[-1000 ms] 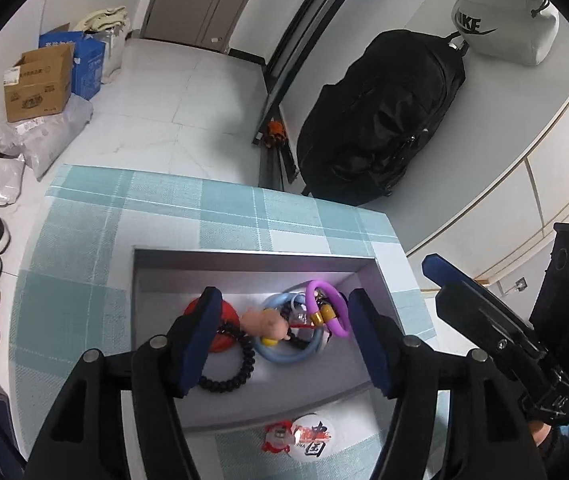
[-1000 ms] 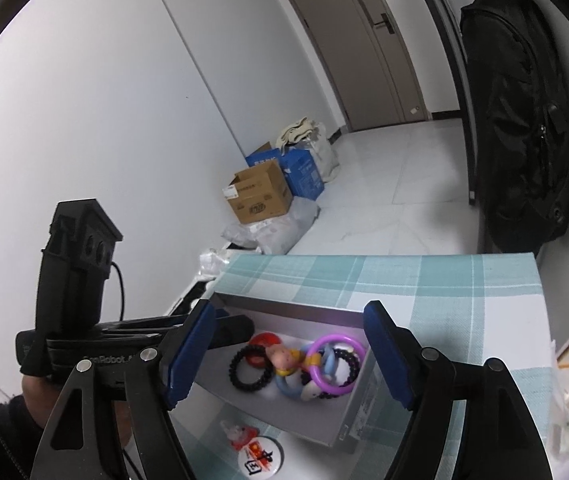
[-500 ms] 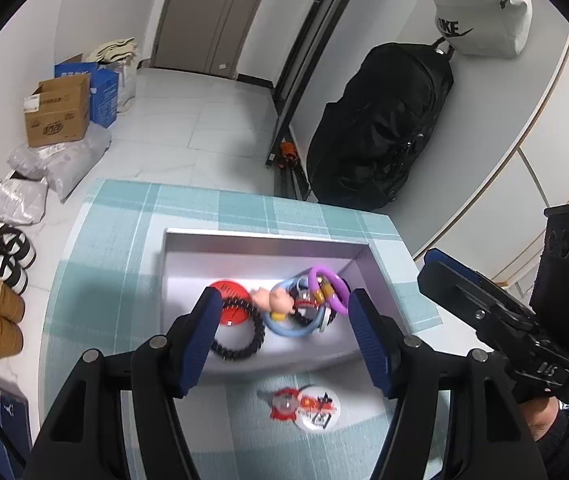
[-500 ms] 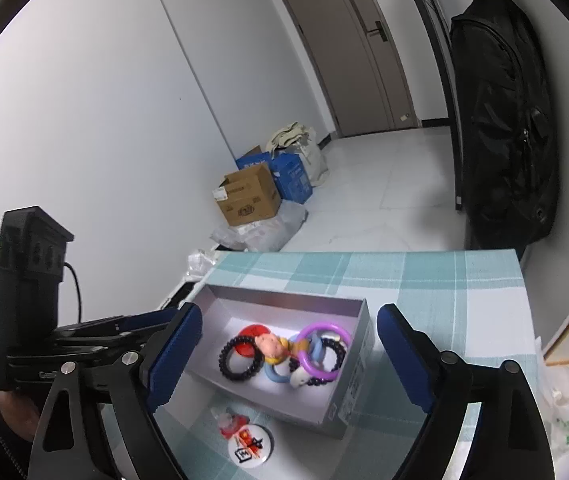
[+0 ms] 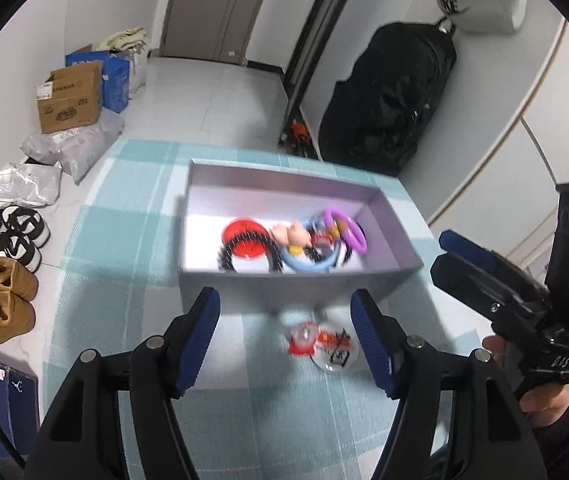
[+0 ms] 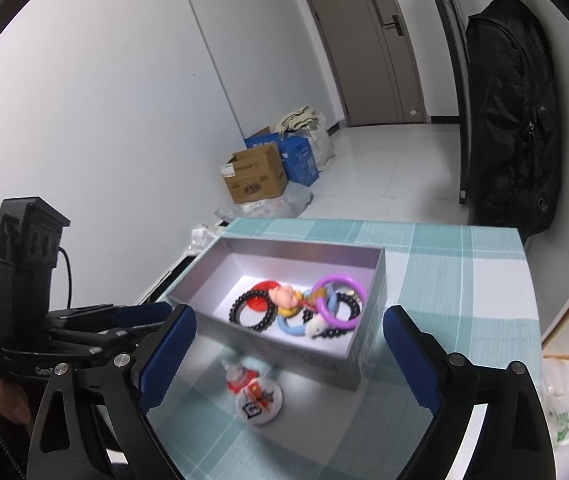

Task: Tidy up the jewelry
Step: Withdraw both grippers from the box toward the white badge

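An open grey box [image 5: 296, 280] [image 6: 284, 354] stands on the checked cloth. In it lie a purple ring [image 5: 346, 232] [image 6: 338, 300], a blue ring [image 5: 304, 266], a black bead bracelet [image 6: 250, 312], a red disc [image 5: 244, 236] and a small pink figure [image 6: 284, 296]. In front of the box, a round white badge [image 5: 334, 350] [image 6: 258, 400] and a red charm [image 5: 302, 338] [image 6: 240, 378] rest on the cloth. My left gripper [image 5: 284, 300] hovers over them, its jaws opening with nothing between them. My right gripper [image 6: 289, 316] faces the box's near corner, its jaws also opening and empty.
The teal checked tablecloth [image 5: 124, 280] ends at a floor edge on the left, with shoes [image 5: 4, 308] below. A black backpack [image 5: 392, 92] hangs beyond the table. Cardboard boxes [image 6: 256, 176] stand by the wall. A plastic bag [image 6: 564, 408] lies at the table's right.
My left gripper has drawn back from inside the box to the cloth in front of it, over the badge. The right gripper's jaws have spread wider and it sits slightly lower.
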Motion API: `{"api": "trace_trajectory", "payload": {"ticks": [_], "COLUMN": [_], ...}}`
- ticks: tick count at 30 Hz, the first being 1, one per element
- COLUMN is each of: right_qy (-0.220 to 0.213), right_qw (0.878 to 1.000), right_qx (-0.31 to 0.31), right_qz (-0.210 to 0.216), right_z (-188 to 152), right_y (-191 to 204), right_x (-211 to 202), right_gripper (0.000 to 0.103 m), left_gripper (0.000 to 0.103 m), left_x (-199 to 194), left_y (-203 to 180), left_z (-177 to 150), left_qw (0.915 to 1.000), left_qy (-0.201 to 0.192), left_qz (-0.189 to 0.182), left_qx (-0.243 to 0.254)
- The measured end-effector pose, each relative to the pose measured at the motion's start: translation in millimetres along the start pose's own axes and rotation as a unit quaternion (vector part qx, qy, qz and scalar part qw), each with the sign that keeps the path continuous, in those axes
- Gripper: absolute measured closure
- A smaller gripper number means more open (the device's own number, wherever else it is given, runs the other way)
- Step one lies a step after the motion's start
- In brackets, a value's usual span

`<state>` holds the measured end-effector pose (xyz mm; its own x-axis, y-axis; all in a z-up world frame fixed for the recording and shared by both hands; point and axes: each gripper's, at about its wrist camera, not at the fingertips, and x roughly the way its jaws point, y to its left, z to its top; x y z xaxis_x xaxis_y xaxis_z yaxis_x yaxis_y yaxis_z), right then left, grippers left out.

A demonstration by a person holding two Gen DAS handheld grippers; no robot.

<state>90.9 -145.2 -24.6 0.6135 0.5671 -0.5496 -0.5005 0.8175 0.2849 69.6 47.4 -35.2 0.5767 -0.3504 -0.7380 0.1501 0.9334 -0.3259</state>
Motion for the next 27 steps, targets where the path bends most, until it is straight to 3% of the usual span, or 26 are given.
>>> {"api": "trace_trajectory", "payload": {"ticks": [9, 14, 17, 22, 27], "right_qy": [0.034, 0.062, 0.073, 0.081, 0.09], "right_qw": [0.999, 0.998, 0.997, 0.995, 0.994], "right_qx": [-0.019, -0.016, -0.015, -0.011, -0.019], "right_qz": [-0.023, -0.029, -0.038, -0.049, -0.061], "right_z": [-22.8, -32.3, -35.8, -39.9, -42.4], "right_y": [-3.7, -8.9, -11.8, -15.9, -17.5], "right_x": [-2.4, 1.9, 4.3, 3.9, 4.4], "right_gripper": [0.005, 0.005, 0.005, 0.005, 0.005], "left_gripper": [0.036, 0.036, 0.036, 0.036, 0.037], "left_x": [25.1, 36.8, 37.5, 36.9, 42.9], "left_y": [-4.4, -15.8, -14.0, -12.9, -17.9], "left_z": [-12.9, -18.7, -19.2, -17.2, -15.6], "left_qw": [0.9985, 0.9963, 0.9963, 0.9972, 0.997], "left_qy": [0.054, 0.077, 0.076, 0.07, 0.073], "left_qz": [-0.004, 0.021, 0.025, -0.006, -0.015], "left_qx": [0.008, 0.032, 0.031, 0.024, 0.02]}}
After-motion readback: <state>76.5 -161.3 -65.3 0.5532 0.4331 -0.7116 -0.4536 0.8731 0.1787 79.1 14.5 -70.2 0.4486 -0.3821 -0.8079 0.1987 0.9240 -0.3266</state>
